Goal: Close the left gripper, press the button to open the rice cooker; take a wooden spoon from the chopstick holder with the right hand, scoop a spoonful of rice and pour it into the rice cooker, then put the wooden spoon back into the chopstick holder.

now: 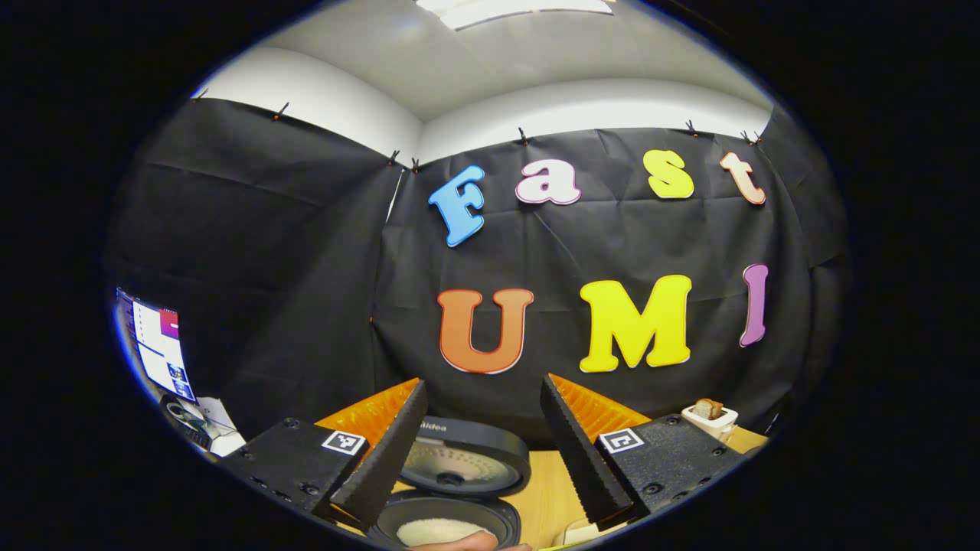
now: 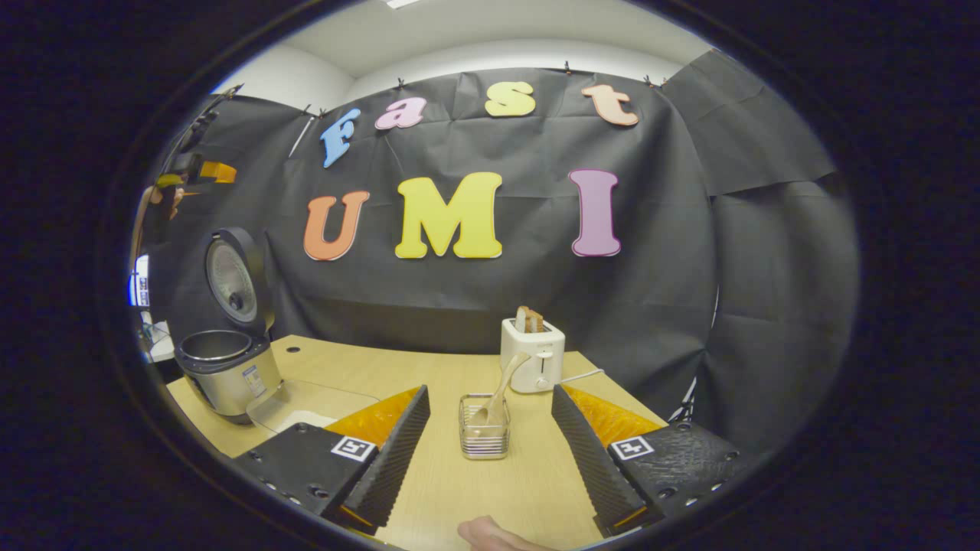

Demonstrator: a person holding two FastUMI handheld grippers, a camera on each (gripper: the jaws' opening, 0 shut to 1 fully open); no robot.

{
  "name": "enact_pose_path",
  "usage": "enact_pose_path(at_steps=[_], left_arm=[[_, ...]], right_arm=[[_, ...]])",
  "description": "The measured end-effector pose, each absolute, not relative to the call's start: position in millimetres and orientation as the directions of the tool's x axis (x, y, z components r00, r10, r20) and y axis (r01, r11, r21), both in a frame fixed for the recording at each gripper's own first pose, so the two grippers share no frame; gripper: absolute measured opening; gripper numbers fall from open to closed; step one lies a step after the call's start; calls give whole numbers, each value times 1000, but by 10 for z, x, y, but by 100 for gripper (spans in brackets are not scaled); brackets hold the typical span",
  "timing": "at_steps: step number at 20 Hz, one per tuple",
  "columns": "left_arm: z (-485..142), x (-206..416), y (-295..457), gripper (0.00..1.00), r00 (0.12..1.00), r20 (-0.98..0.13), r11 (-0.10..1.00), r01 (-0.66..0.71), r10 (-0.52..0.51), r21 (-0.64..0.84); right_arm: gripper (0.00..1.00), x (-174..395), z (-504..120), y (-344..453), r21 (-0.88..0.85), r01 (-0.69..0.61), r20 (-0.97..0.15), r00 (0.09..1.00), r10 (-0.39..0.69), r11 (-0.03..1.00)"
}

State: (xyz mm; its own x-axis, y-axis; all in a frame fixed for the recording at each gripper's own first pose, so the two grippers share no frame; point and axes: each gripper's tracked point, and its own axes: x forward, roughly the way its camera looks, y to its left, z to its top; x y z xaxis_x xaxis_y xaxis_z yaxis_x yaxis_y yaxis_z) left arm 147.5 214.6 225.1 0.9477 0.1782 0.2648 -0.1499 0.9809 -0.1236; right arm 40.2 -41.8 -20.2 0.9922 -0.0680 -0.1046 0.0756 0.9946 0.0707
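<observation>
In the left gripper view the rice cooker (image 1: 448,490) sits right below my open left gripper (image 1: 483,383), its lid (image 1: 459,463) swung up and white rice (image 1: 436,529) lying in the pot. Nothing is between the left fingers. In the right gripper view the wooden spoon (image 2: 501,386) leans in the wire chopstick holder (image 2: 485,432), straight ahead of my open right gripper (image 2: 491,390) and a short way beyond its fingertips. The cooker (image 2: 226,367) stands far left with its lid (image 2: 233,279) raised. The left gripper (image 2: 205,170) hangs high above it.
A white toaster (image 2: 532,356) with bread stands just behind the chopstick holder, its cord trailing right. A clear tray (image 2: 306,405) holding some rice lies beside the cooker on the wooden table (image 2: 475,490). A fingertip (image 2: 490,536) shows at the bottom edge. A screen (image 1: 157,348) sits far left.
</observation>
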Motion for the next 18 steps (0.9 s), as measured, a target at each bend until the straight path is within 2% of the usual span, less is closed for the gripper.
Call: enact_pose_path(at_steps=[3, 5, 8, 11, 12, 14, 15, 18], left_arm=[[2201, 1848, 2314, 95, 936, 301, 983, -178, 183, -45], [1993, 2097, 2399, 95, 946, 259, 980, -200, 193, 0], [1812, 2284, 2506, 96, 954, 205, 974, -226, 219, 10], [1745, 2422, 2466, 98, 966, 185, 983, -184, 183, -13], [1692, 2475, 2446, 94, 972, 165, 985, -168, 170, -29], [1568, 2554, 2465, 98, 978, 125, 986, -162, 166, -42], [1535, 2561, 2478, 98, 979, 116, 986, -165, 168, -34], [1550, 2510, 2432, 99, 979, 127, 987, -158, 161, -36]], right_arm=[[95, 401, -222, -358, 88, 45, -113, 993, -35, 995], [95, 407, -215, -354, 89, 39, -107, 994, -29, 995], [95, 441, -258, -338, 102, 31, -120, 993, -18, 994], [96, 463, -312, -278, 129, 9, -141, 990, 9, 992], [95, 466, -318, -259, 133, 4, -146, 989, 16, 991], [92, 454, -333, -229, 135, -2, -154, 988, 23, 991], [95, 443, -318, -225, 132, -3, -150, 988, 23, 991], [95, 403, -238, -235, 117, 0, -123, 992, 15, 993]])
